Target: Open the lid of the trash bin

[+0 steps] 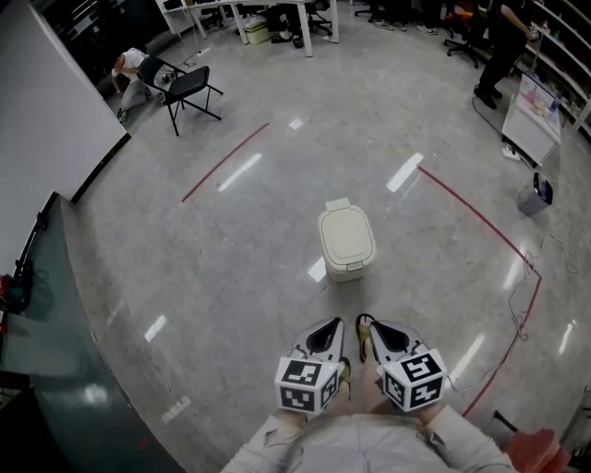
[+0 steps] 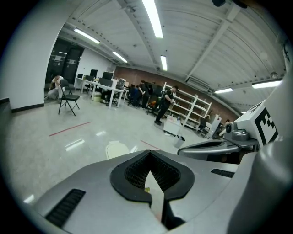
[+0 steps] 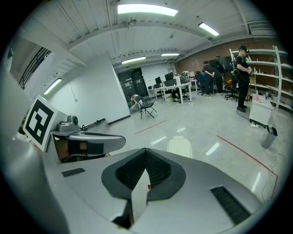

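A wide, glossy grey floor (image 1: 231,277) filled the workshop, bounded on the left by a plain white wall (image 1: 46,102) and marked with red tape lines (image 1: 226,162) that ran on either side of the open middle. Desks (image 1: 268,11) and shelving (image 1: 554,55) lined the far end, where a standing person (image 1: 503,42) faced the shelves. A black folding chair (image 1: 189,88) stood near the wall, with a crouching person (image 1: 129,69) just behind it.

The cream trash bin (image 1: 346,242) sat alone on the floor between the tape lines, upright, its lid (image 1: 346,231) down flat on the body. It stood ahead of both tools and well apart from them, touched by neither.

At the bottom of the head view, the left gripper (image 1: 331,325) and the right gripper (image 1: 366,323) were held side by side, close to the person's body, both aimed toward the bin. In the left gripper view the jaws were clenched tip to tip with nothing held between them. The right gripper view showed the same: jaws closed together and empty, the bin visible on the floor beyond.
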The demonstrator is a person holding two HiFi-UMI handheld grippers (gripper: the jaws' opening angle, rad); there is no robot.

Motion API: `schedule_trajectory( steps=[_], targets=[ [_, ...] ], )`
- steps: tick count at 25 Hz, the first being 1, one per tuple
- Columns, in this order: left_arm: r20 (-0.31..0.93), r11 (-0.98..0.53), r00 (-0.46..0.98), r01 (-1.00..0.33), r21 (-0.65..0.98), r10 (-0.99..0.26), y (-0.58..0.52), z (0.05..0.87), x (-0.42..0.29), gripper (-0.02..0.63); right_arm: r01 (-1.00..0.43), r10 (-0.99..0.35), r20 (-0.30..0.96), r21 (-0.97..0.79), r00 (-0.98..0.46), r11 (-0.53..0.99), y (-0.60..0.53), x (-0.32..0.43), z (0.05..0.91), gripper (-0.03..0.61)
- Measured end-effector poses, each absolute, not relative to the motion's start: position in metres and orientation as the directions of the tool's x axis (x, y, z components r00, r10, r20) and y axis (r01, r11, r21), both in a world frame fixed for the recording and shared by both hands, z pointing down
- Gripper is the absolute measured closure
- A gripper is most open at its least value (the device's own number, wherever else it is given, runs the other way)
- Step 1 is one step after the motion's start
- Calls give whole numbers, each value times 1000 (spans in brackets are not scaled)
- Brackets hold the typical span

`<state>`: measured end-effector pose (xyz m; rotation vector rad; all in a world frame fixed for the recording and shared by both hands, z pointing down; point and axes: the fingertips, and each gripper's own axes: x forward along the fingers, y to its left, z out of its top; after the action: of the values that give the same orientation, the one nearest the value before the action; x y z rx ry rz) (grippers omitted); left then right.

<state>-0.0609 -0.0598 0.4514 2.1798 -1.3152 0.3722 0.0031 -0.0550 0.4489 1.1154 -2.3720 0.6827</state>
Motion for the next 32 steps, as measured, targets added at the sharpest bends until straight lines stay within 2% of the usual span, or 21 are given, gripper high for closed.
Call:
schedule_trajectory(
  steps=[14,32],
  targets=[
    [611,-255,407,-911,323,-680,-139,541,-55,612,-816,-532,650,-258,-543,518,-169,24,533,575],
    [708,-161,384,-918,363,-593,-180,679,-52,612,-842,-440,772,-220,-459,494,-250,19,715,575]
  ],
)
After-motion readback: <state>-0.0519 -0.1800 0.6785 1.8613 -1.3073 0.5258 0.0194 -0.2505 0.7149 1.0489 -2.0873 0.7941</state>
